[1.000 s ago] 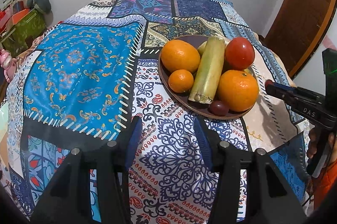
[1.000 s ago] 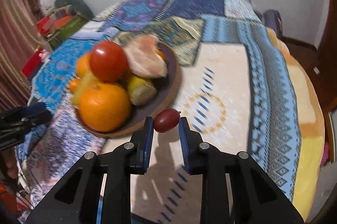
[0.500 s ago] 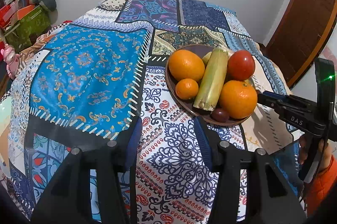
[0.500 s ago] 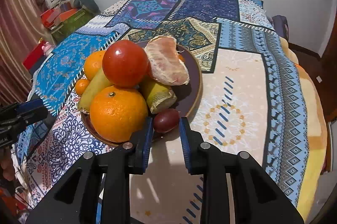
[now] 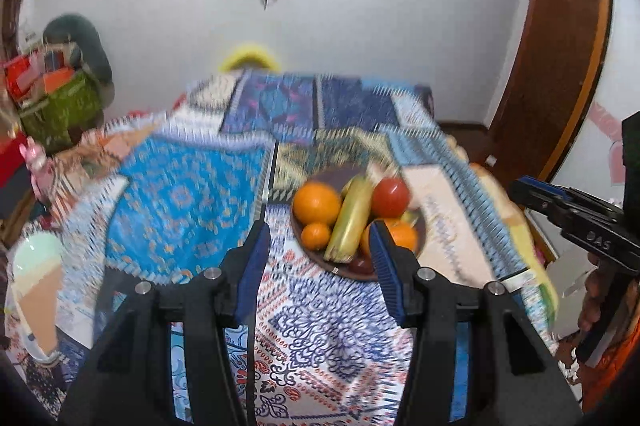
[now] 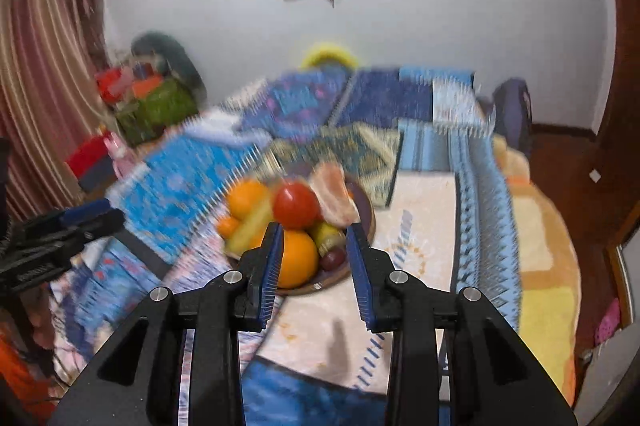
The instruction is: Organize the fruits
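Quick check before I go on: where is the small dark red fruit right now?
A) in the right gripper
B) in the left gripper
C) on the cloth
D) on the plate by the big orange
D: the small dark red fruit lies on the plate beside the big orange; the right gripper is open and empty.

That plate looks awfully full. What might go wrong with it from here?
The fruit is heaped on the plate. The tomato rides on top of the pile, so a nudge might send it rolling onto the cloth. The small dark fruit lies right at the near rim and could slip off. Both grippers are open and empty, clear of the plate, so nothing is steadying the heap.
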Demonstrator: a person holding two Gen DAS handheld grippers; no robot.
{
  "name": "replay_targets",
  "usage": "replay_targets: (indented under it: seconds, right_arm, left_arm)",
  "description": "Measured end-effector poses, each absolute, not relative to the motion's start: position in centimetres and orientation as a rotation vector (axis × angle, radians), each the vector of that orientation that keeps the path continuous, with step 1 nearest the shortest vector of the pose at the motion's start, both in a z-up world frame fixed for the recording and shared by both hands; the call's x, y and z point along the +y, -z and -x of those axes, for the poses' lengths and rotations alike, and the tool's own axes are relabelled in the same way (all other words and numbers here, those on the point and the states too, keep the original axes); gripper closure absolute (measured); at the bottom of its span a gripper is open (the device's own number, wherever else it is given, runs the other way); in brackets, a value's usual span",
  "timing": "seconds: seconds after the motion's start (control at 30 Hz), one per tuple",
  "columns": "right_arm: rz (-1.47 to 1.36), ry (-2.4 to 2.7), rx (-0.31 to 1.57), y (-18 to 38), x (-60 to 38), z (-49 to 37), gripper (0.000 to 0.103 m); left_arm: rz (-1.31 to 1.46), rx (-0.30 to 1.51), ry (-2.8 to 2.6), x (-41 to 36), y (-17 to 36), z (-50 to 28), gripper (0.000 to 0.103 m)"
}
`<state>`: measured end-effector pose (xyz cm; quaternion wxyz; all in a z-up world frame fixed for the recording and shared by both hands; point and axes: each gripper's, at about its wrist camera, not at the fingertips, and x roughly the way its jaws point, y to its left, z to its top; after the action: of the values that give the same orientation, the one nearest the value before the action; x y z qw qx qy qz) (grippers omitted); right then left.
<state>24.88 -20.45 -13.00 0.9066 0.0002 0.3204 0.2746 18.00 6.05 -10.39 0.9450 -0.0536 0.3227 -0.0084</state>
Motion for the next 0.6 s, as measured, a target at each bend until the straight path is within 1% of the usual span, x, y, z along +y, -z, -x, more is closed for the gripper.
replay_targets:
  seconds: [0.17,0.4,0.43,0.47,0.5,0.53,0.57,0.6]
  right_arm:
    - [-0.037,-0.587,0.480,6.6,-21.7,-19.3,0.073]
    - [-0.044,-0.583,0.296,1.9,-22.4,-12.5,0.073]
    - [-0.043,-0.580,0.283,1.6,-22.4,-12.0,0.072]
    - [-0.043,-0.578,0.268,1.3,-22.5,-11.3,0.071]
    - [-0.043,-0.577,0.253,1.0,-22.5,-10.7,0.070]
    - [-0.044,-0.575,0.238,0.7,-22.5,-10.2,0.066]
    - [-0.045,-0.571,0.224,0.5,-22.5,-9.6,0.061]
    - [-0.044,-0.563,0.207,0.2,-22.4,-9.0,0.058]
  left_arm:
    - [0.093,0.496,0.028,4.8,4.6,-13.6,0.052]
    - [0.055,0.327,0.043,3.1,-0.5,-8.2,0.052]
    - [0.048,0.306,0.044,2.8,-1.1,-7.4,0.051]
    - [0.040,0.282,0.043,2.5,-1.8,-6.6,0.049]
    - [0.035,0.261,0.042,2.2,-2.2,-6.0,0.045]
    - [0.031,0.246,0.040,2.1,-2.4,-5.5,0.042]
    - [0.028,0.232,0.038,2.0,-2.7,-4.9,0.040]
    - [0.025,0.219,0.037,1.9,-3.0,-4.4,0.040]
